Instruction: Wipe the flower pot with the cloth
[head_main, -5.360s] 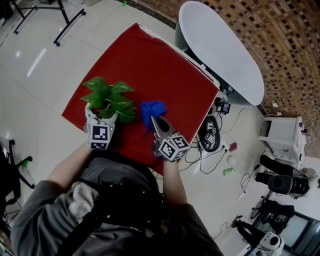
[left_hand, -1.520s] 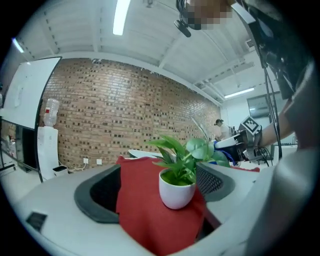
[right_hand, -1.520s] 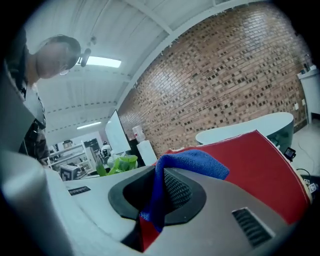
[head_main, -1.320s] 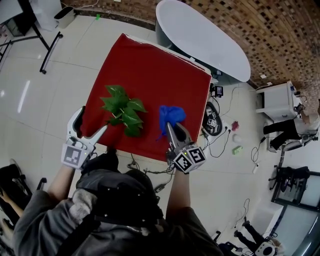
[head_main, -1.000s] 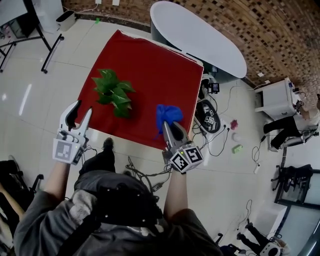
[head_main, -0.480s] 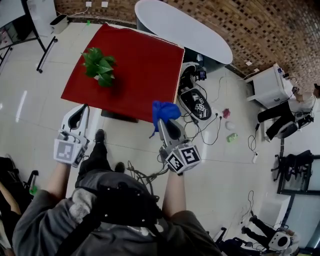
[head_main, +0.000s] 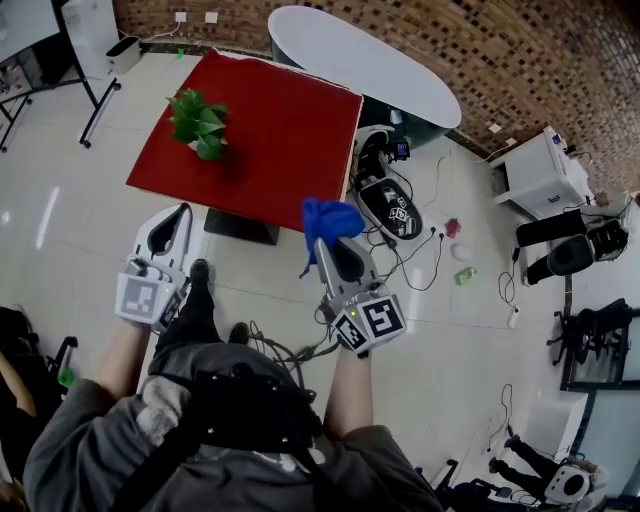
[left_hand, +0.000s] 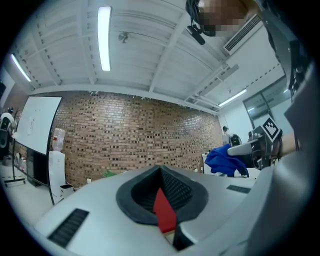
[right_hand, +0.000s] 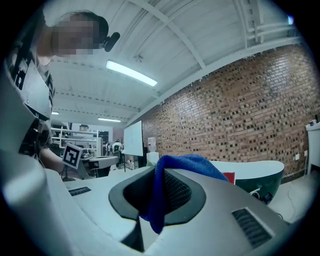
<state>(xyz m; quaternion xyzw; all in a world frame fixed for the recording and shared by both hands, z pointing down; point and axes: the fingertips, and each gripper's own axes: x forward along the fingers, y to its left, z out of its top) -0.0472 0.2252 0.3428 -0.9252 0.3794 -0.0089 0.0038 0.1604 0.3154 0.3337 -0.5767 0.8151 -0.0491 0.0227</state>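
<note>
Sitting by the left edge of the red table (head_main: 290, 130), the flower pot (head_main: 205, 128) is lying ahead-left of the right gripper (head_main: 326, 246), which is clamping the blue cloth (head_main: 332, 216) beyond the near edge, while the closed, empty left gripper (head_main: 180, 213) is hovering nearer.

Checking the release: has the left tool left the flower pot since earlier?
Yes. It was at the flower pot on the red table; now the left tool is past the table's near edge, over the floor, shut and empty.
</note>
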